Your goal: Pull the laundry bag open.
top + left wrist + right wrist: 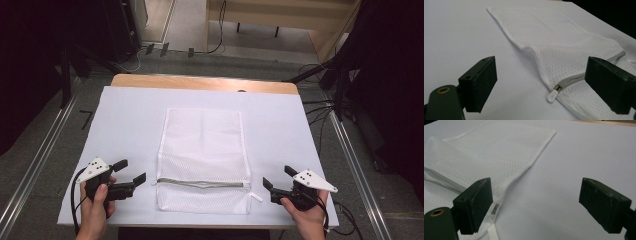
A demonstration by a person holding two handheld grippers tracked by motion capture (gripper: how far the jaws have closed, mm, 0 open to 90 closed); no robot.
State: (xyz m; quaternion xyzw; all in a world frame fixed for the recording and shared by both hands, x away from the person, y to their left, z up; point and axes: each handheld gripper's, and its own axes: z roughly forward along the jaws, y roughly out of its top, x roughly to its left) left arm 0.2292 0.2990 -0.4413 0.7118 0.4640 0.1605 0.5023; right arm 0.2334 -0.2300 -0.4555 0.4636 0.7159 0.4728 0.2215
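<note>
Lay flat in the middle of the white-covered bench (pixel 125 125): a white rectangular mesh laundry bag (pixel 202 150), grey zip (pixel 200 183) running across near its closer end, small white zip pull (pixel 551 96) at the zip's left end. Sat just left of the bag, apart from it: the left hand-held gripper (pixel 134 171), jaws spread wide with nothing between them. Sat just right of the bag, likewise apart: the right hand-held gripper (pixel 278 177), jaws wide and empty. Trailed from the bag's near right corner: a short white strap (pixel 255 196).

Mesh bag (pixel 486 157) cut off leftward
</note>
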